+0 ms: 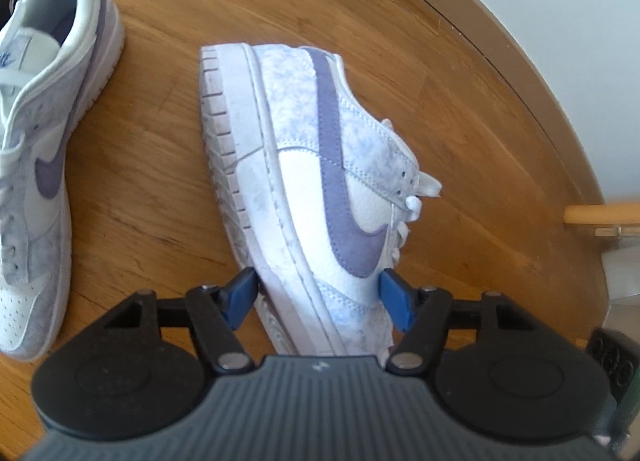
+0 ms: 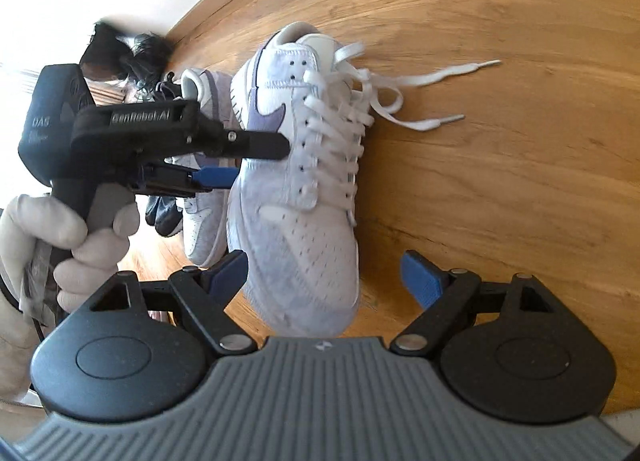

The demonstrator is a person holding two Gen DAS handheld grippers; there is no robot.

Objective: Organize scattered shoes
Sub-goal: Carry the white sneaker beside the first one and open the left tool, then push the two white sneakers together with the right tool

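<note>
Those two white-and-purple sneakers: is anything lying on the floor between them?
No. In the left wrist view only bare wooden floor separates the upright sneaker from the tipped sneaker.

My own housing's hiding the toe of the sneaker (image 1: 320,189) I'm straddling. Second sneaker (image 1: 44,149) is getting cut off at left edge. Dark fuzzy thing (image 2: 132,53) by the wall is blurring out, can't ID it.

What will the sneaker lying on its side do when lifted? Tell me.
Lifted by its toe end, the sneaker would probably swing heel-down. Its untied laces will likely dangle and drag. The thick sole looks stiff, so it shouldn't fold.
</note>
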